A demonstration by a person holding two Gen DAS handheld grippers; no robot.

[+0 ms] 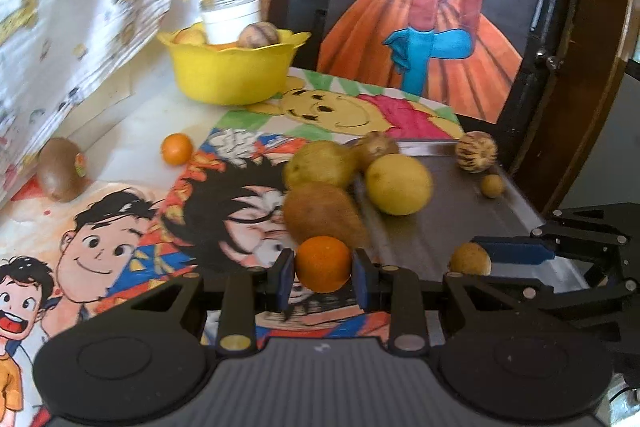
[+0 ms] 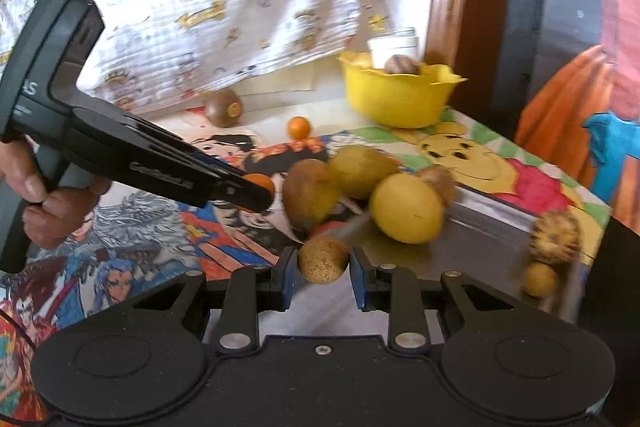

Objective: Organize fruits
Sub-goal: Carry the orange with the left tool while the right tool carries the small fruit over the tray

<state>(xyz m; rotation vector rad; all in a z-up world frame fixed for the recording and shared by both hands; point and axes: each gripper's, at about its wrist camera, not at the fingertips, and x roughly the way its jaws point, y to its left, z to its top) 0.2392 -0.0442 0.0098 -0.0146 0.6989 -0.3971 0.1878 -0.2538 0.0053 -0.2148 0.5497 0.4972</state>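
My left gripper (image 1: 323, 269) was closed on a small orange (image 1: 323, 263), the fruit pinched between the two blue pads (image 1: 285, 279) above the cartoon-printed table cover (image 1: 120, 227). My right gripper (image 2: 323, 267) was clamped on a small brown speckled fruit (image 2: 323, 259), likewise held between its pads at the edge of the grey tray (image 2: 480, 239). In the left view I saw that same right gripper (image 1: 486, 259) from the side, holding its brown fruit (image 1: 470, 259) over the tray (image 1: 440, 223). Just beyond both grippers lay the loose cluster: a yellow lemon (image 1: 399, 185), a brown pear-shaped fruit (image 1: 320, 213) and a greenish one (image 1: 320, 165) touching each other. A striped round fruit (image 1: 477, 151) and a tiny tan one (image 1: 492, 185) sat at the tray's far side. A second small orange (image 1: 177, 148) and a kiwi (image 1: 62, 169) lay well apart to the left. The yellow bowl (image 1: 232, 75) stood at the back, already holding fruit.
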